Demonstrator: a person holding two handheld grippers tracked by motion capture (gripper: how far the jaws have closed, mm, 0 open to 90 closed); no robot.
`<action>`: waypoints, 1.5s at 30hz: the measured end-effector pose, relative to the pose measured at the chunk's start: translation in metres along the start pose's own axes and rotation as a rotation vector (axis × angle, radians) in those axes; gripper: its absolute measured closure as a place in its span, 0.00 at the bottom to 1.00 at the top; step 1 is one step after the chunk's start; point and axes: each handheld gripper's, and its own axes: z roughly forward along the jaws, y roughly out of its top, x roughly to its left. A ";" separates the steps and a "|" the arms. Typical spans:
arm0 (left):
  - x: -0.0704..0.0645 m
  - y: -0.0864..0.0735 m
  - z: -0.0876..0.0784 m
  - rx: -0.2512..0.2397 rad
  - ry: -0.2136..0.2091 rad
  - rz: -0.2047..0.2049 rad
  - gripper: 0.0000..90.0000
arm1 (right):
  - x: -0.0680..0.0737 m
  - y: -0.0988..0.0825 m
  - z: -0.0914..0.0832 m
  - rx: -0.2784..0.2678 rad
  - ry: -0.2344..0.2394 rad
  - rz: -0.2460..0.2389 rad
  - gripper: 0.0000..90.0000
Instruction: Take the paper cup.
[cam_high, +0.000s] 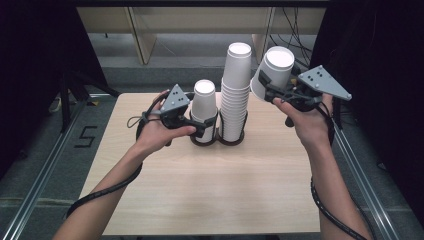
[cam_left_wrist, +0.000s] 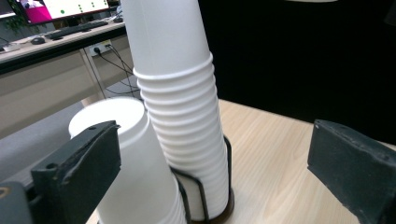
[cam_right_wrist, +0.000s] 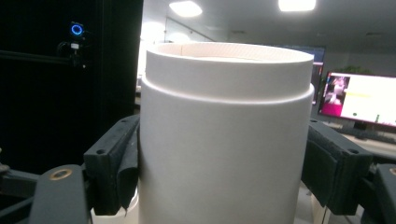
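Two stacks of white paper cups stand upside down in a black wire two-ring holder (cam_high: 218, 140) near the far middle of the pale wooden surface (cam_high: 210, 185), and that holder serves as the landmark here. The tall stack of white paper cups (cam_high: 236, 90) fills the holder's right ring; the short stack of white paper cups (cam_high: 204, 109) fills its left ring, the two stacks just beside each other.

The left tongs (cam_high: 201, 127) sit at the left side of the holder, low against the short stack. In the left gripper view their two black jaws stand wide apart, the left jaw in front of the short stack (cam_left_wrist: 135, 172) and the right jaw well off to the side of the tall stack (cam_left_wrist: 180, 107), over bare wood; nothing is pressed between them.

The right tongs (cam_high: 266, 86) are raised above and to the right of the holder, beyond the tall stack's right side. They hold a single white paper cup (cam_high: 272, 72), tilted, its flat base towards the high camera. In the right gripper view the black jaws press on both sides of this cup (cam_right_wrist: 224, 140), whose recessed base points up and away.

A person's bare forearms come in from the near edge of the surface, each hand wrapped around its gripper, with a black cable trailing back from each
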 end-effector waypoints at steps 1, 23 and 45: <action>-0.001 -0.003 -0.003 -0.003 0.002 0.000 0.02 | 0.000 0.000 0.000 0.000 0.000 0.000 0.24; -0.029 -0.086 -0.034 0.008 0.021 -0.043 0.05 | 0.011 -0.094 -0.039 0.118 -0.007 0.080 0.25; -0.039 -0.116 -0.022 0.050 -0.003 -0.054 0.05 | 0.037 -0.145 -0.050 0.244 0.029 0.044 0.25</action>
